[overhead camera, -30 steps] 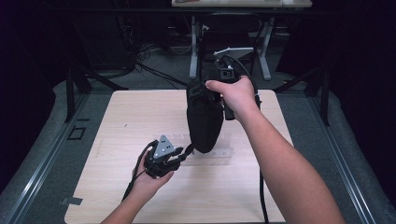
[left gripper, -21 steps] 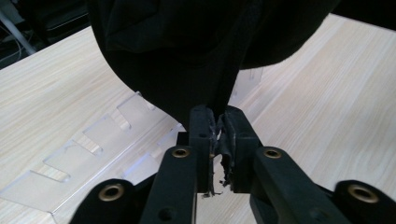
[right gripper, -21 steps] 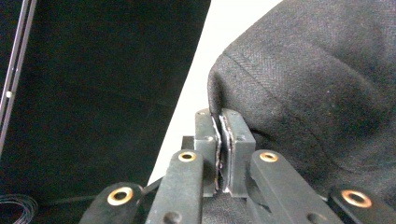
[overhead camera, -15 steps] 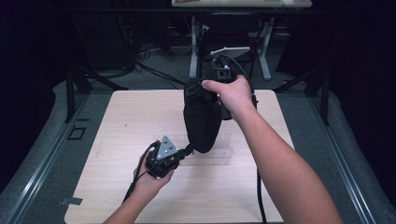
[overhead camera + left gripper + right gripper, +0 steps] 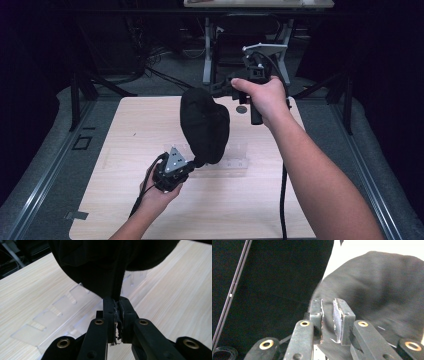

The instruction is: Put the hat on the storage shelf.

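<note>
A black cloth (image 5: pixel 205 125) hangs upright over the middle of the wooden table (image 5: pixel 125 130). My left gripper (image 5: pixel 196 164) sits low at the cloth's bottom edge. In the left gripper view, this left gripper (image 5: pixel 117 312) is shut, pinching a thin fold of the cloth (image 5: pixel 105 267). My right gripper (image 5: pixel 220 91) is up at the cloth's top right. Its jaws have just been opening. In the right gripper view, the right gripper (image 5: pixel 328 312) shows a gap between its pads, and the cloth (image 5: pixel 374 285) runs through that gap.
A clear plastic rack (image 5: pixel 235 160) with several slots lies flat on the table under and behind the cloth; the same clear rack (image 5: pixel 57 315) is also in the left gripper view. A small dark round thing (image 5: pixel 241 109) lies near the table's far edge. Stands and cables crowd the dark floor beyond.
The right hand has shifted a little right and up, and the cloth's top now leans toward it. The left hand has stayed put at the cloth's bottom edge.
</note>
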`<act>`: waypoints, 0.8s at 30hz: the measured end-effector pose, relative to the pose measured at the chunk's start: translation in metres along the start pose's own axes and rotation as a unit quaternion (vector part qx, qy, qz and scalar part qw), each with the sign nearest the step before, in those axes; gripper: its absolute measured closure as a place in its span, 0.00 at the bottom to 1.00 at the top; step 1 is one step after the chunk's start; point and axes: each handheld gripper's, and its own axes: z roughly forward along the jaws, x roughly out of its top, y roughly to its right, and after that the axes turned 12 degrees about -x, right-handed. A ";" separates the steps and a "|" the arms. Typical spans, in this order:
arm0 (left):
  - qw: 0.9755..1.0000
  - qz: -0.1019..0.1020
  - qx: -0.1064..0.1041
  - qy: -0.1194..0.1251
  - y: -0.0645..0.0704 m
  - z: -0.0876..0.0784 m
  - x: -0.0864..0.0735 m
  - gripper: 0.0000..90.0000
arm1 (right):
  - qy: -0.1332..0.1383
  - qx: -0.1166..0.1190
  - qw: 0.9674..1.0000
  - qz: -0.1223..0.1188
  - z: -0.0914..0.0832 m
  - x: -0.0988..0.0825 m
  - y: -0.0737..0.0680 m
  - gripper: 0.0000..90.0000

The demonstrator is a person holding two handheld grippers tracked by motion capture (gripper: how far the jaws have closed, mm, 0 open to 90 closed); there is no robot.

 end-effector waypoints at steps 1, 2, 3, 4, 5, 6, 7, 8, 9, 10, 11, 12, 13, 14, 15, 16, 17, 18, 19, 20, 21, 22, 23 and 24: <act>1.000 -0.002 0.001 -0.002 -0.001 0.000 -0.001 0.96 | 0.002 -0.002 1.000 0.002 -0.001 0.000 0.002 0.86; 1.000 -0.003 0.002 -0.003 -0.001 0.000 -0.003 0.96 | 0.002 -0.002 1.000 0.002 -0.001 0.000 0.002 0.86; 1.000 -0.004 0.004 -0.008 -0.003 0.000 -0.007 0.95 | 0.003 -0.004 1.000 0.004 -0.004 -0.001 0.005 0.86; 1.000 -0.005 0.007 -0.011 -0.004 0.000 -0.009 0.95 | 0.005 -0.004 1.000 0.005 -0.005 -0.001 0.006 0.86; 1.000 -0.005 0.009 -0.015 -0.004 0.002 -0.011 0.95 | 0.007 -0.004 1.000 0.006 -0.006 -0.001 0.008 0.86; 1.000 -0.003 0.012 -0.023 -0.005 0.003 -0.014 0.95 | 0.007 -0.006 1.000 0.007 -0.007 -0.001 0.009 0.86; 0.999 0.002 0.019 -0.031 -0.005 0.005 -0.016 0.95 | 0.008 -0.008 1.000 0.008 -0.007 -0.001 0.010 0.86; 0.999 -0.001 0.021 -0.038 -0.006 0.008 -0.020 0.95 | 0.007 -0.012 1.000 0.008 -0.008 0.000 0.011 0.86; 0.999 -0.001 0.021 -0.038 -0.006 0.008 -0.020 0.95 | 0.007 -0.012 1.000 0.008 -0.008 0.000 0.011 0.86; 0.999 -0.003 0.020 -0.037 -0.006 0.009 -0.022 0.95 | 0.009 -0.013 1.000 0.009 -0.008 0.000 0.012 0.86; 0.999 -0.013 0.017 -0.033 -0.008 0.009 -0.027 0.95 | 0.009 -0.014 1.000 0.009 -0.009 0.000 0.013 0.86; 0.999 -0.014 0.021 -0.032 -0.008 0.009 -0.029 0.95 | 0.009 -0.013 1.000 0.009 -0.010 0.000 0.014 0.86; 0.999 -0.012 0.020 -0.034 -0.008 0.008 -0.031 0.95 | 0.011 -0.013 1.000 0.010 -0.010 0.000 0.014 0.86; 0.999 -0.011 0.023 -0.035 -0.007 0.009 -0.032 0.95 | 0.010 -0.014 1.000 0.009 -0.010 0.000 0.014 0.86; 0.999 -0.009 0.025 -0.035 -0.006 0.010 -0.033 0.95 | 0.011 -0.015 1.000 0.011 -0.011 0.000 0.014 0.86; 0.999 -0.007 0.025 -0.038 -0.006 0.010 -0.033 0.95 | 0.011 -0.015 1.000 0.011 -0.011 0.000 0.015 0.86; 0.999 -0.006 0.026 -0.037 -0.005 0.010 -0.034 0.95 | 0.011 -0.016 1.000 0.010 -0.011 0.000 0.015 0.86; 0.999 -0.006 0.026 -0.038 -0.005 0.010 -0.034 0.95 | 0.011 -0.017 1.000 0.010 -0.011 0.000 0.015 0.86; 0.999 -0.007 0.025 -0.037 -0.004 0.011 -0.035 0.95 | 0.011 -0.018 1.000 0.008 -0.011 -0.001 0.015 0.86; 0.999 -0.008 0.024 -0.038 -0.004 0.010 -0.036 0.95 | 0.011 -0.019 1.000 0.007 -0.012 -0.001 0.015 0.86; 0.999 -0.008 0.024 -0.038 -0.004 0.010 -0.036 0.95 | 0.011 -0.019 1.000 0.007 -0.012 -0.001 0.015 0.86; 0.999 -0.011 0.025 -0.034 -0.005 0.010 -0.037 0.95 | 0.011 -0.020 1.000 0.006 -0.012 -0.001 0.015 0.86; 0.999 -0.016 0.022 -0.032 -0.005 0.010 -0.039 0.94 | 0.011 -0.026 1.000 0.005 -0.013 -0.002 0.016 0.86; 0.999 -0.019 0.021 -0.031 -0.006 0.009 -0.040 0.94 | 0.012 -0.029 1.000 0.004 -0.013 -0.002 0.016 0.86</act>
